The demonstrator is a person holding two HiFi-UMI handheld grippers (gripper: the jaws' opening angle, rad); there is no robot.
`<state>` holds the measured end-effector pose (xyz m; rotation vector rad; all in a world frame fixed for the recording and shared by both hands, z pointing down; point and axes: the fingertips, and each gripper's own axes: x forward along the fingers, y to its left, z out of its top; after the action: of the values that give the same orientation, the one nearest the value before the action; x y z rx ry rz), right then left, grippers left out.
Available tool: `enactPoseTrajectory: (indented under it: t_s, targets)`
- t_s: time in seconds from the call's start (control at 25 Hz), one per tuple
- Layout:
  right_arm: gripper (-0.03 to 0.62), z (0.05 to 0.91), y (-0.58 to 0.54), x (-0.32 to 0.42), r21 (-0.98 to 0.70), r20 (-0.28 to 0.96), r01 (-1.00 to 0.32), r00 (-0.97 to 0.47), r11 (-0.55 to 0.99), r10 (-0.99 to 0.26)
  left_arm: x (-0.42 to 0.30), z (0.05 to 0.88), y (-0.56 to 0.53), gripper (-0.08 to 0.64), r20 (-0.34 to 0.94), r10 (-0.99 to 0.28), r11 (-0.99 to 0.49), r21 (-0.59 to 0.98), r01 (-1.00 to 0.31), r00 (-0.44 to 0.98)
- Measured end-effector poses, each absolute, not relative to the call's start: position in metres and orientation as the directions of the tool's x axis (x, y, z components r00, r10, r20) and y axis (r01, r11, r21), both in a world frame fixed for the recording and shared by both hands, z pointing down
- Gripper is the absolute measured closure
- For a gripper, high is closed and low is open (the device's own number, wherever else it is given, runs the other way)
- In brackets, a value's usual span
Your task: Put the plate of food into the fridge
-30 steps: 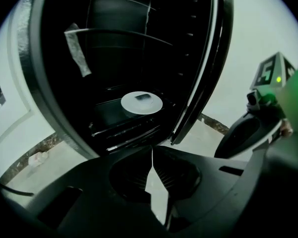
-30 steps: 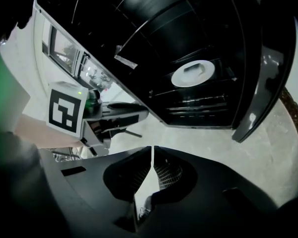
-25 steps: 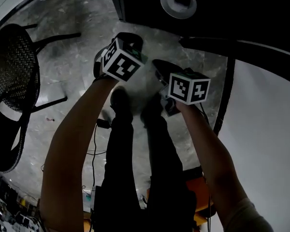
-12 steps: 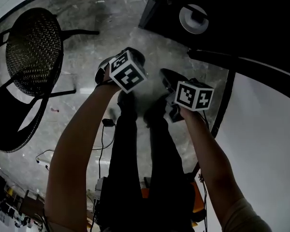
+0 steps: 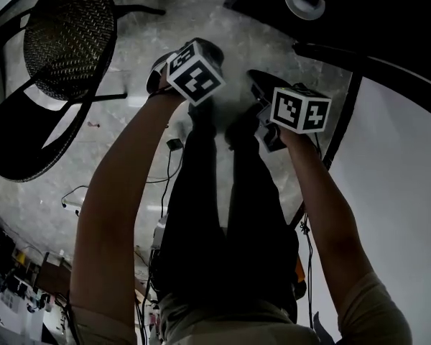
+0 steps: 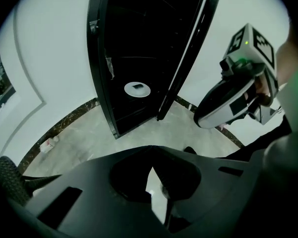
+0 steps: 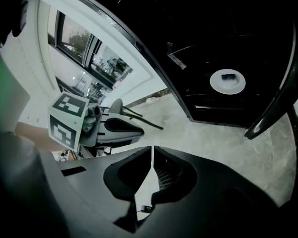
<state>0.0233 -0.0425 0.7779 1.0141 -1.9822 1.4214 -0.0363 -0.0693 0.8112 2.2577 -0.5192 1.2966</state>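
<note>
Sitting in the fridge [image 6: 139,38], plate [image 6: 137,89]; left gripper [image 6: 152,168], right gripper [image 7: 152,148] closed.

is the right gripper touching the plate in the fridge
Apart. In its own view the right gripper is shut and empty, with bare floor lying between it and the plate, which sits on a shelf inside the open fridge.

Found fridge [image 6: 134,43] open, with door [image 6: 185,53] swung out at its right, flanking the way in. Saw bare floor [image 6: 154,130] ahead of opening, passable. Noted plate [image 6: 137,89] sitting low inside, chair [image 5: 68,38] standing well left, cable [image 5: 174,144] lying loose on floor.
</note>
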Motion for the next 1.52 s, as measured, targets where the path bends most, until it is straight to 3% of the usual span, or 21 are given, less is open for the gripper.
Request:
enactPoseTrajectory:
  t_s: [0.76,1.52]
  targets:
    - [0.563,0.715,-0.016,0.02,-0.454,0.855,-0.863,-0.492,0.222,-0.166,-0.073,0.731,-0.055,0.549,0.866,-0.155,-0.7,0.243,-0.671,0.475]
    - [0.563,0.598,-0.021,-0.016,-0.458,0.837,-0.855,-0.507,0.243,-0.206,-0.078,0.609,-0.058,0.549,0.817,-0.177,-0.653,0.32,-0.686,0.549]
